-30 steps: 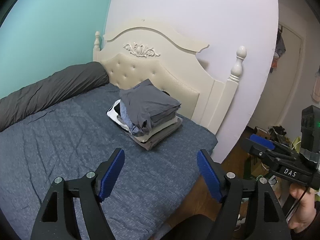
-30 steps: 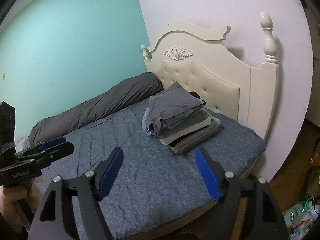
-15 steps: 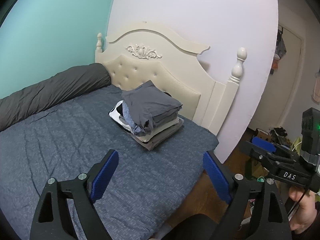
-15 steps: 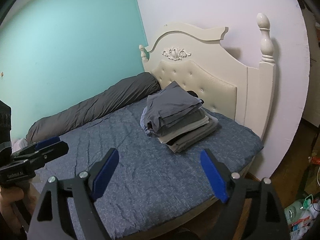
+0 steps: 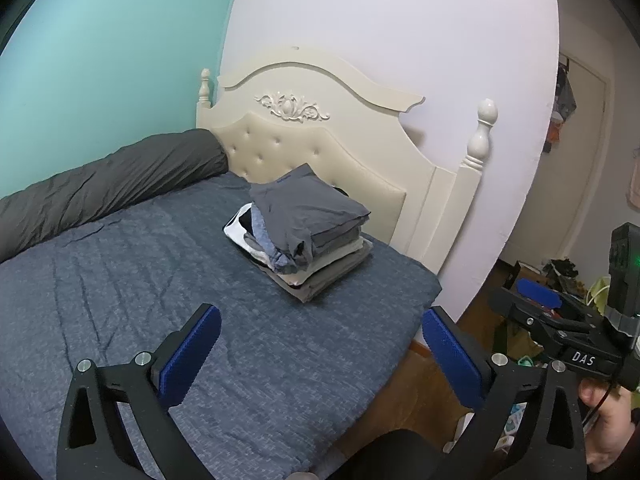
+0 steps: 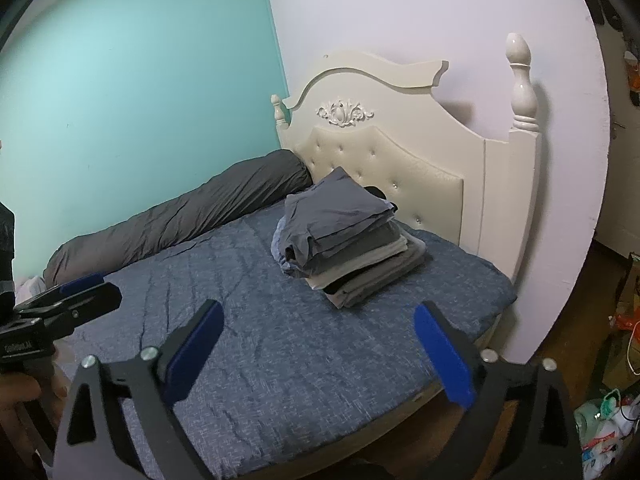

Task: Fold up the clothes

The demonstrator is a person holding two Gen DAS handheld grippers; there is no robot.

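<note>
One stack of folded clothes (image 5: 306,236) lies on the bed (image 5: 120,300), just right of centre in the left wrist view and near the middle of the right wrist view (image 6: 348,240). It sits close to the headboard (image 5: 320,140) and well apart from both tools. The top piece is a grey-blue garment; below it come grey and beige layers, with a white and black item showing at the left side of the pile in the left wrist view. The exact number of garments cannot be told.

Two grippers, both held above the near part of the bed and pointed toward the stack.
- Left gripper (image 5: 320,354): lower centre of its own view, blue pads (image 5: 192,354) spread wide, nothing between them. It also shows at the left edge of the right wrist view (image 6: 86,292), where a hand grips its handle at the lower left of the frame.
- Right gripper (image 6: 318,354): lower centre of its own view, blue pads (image 6: 442,354) spread wide, nothing between them. It shows at the right edge of the left wrist view (image 5: 538,300), with the holding hand (image 5: 608,428) at the lower right of the frame.

One blue quilted cover over the bed. One dark grey rolled duvet (image 5: 100,188) along the teal wall (image 6: 140,80), at the left of the frame. One cream headboard, tufted, with one carved ornament and two finial posts. Clutter on the floor at the right edge.
</note>
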